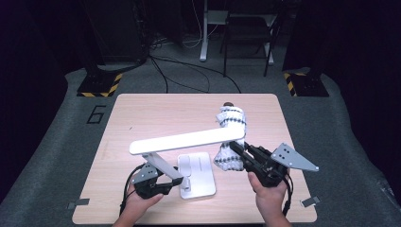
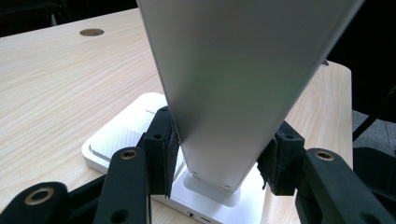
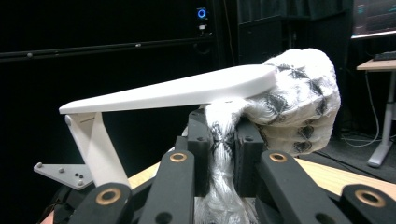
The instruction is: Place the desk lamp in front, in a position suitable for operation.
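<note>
- Between your right tool's point(image 3: 223, 154) jaws sits a gathered fold of the white knitted cloth point(image 3: 299, 102) with its dark pattern; the tool is clamped on that fold, and the rest of the cloth bulges up over the far end of the lamp head point(image 3: 177, 93).
- At your left tool point(image 2: 219, 158), the pads point(image 2: 164, 154) stand on either side of the lamp's upright arm point(image 2: 233, 84), just above its foot; they look closed against it, steadying the desk lamp.
- From above, the cloth point(image 1: 231, 137) hangs draped over the tip of the lamp head point(image 1: 187, 140), with your right tool point(image 1: 246, 153) pinching its lower part, your left tool point(image 1: 163, 182) by the lamp base point(image 1: 201, 175), and all of it standing on the wooden surface point(image 1: 142, 113).
- Judging by this, the cloth is neither fully off nor neatly settled: the grip is made and the lamp is braced, while the pull or adjustment itself seems yet to come.
- Writing: a dark "6" point(image 1: 97, 114) is marked on the floor beside the surface's far left corner. No brand or label can be read on the lamp or cloth.
</note>
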Demonstrator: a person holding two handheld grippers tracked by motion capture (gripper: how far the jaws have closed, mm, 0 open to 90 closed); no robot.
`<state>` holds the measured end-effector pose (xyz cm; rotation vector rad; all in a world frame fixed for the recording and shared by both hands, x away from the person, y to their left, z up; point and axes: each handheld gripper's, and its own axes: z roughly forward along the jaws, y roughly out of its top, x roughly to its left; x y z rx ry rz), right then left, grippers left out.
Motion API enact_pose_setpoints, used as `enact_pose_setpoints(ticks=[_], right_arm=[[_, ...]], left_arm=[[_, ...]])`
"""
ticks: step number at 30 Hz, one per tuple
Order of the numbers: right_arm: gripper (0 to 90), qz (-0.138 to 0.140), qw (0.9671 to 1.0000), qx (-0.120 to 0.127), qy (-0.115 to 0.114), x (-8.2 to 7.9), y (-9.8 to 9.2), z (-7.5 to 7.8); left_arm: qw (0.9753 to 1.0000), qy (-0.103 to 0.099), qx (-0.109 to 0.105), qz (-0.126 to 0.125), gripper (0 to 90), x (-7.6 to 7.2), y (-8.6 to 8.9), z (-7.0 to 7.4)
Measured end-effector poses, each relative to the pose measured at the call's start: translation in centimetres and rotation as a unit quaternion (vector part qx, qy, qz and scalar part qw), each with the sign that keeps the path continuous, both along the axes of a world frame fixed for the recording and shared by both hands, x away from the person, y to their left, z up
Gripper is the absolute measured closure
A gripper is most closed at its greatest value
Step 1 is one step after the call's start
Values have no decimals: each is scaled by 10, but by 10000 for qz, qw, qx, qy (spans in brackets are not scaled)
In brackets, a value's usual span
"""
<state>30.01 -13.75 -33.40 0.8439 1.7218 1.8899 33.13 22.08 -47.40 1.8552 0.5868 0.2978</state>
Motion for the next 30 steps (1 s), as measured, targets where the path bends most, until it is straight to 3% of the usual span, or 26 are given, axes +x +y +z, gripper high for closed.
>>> enact_pose_setpoints(ticks=[10, 30], right_arm=[[800, -58, 10000, 34, 8, -1, -3, 0], [798, 436, 9989, -186, 45, -2, 37, -4]], left_arm=[[10000, 30, 64, -33, 534, 1, 0, 1], [9999, 12, 97, 29, 534, 0, -3, 1]])
